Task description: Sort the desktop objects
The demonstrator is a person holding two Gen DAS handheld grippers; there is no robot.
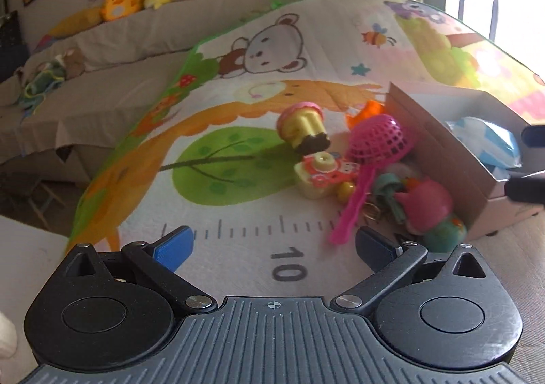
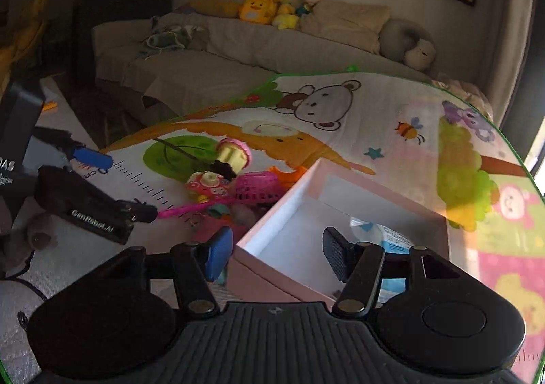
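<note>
left claw [image 1: 274, 244]: hanging wide apart, gripping nothing
right claw [image 2: 277, 252]: fingers spread too, hovering over the box [image 2: 272, 213]
toys: sitting piled beside the box
scoop [image 1: 378, 140]: looking light, stiff plastic; I'm guessing the handle's the easiest grab

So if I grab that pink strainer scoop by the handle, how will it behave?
The pink strainer scoop looks like thin perforated plastic, so it is probably light and stiff. Its bowl lies dome-up against the cardboard box and over the toy camera, so lifting may jostle them. The narrow handle could twist in the open left gripper.
</note>
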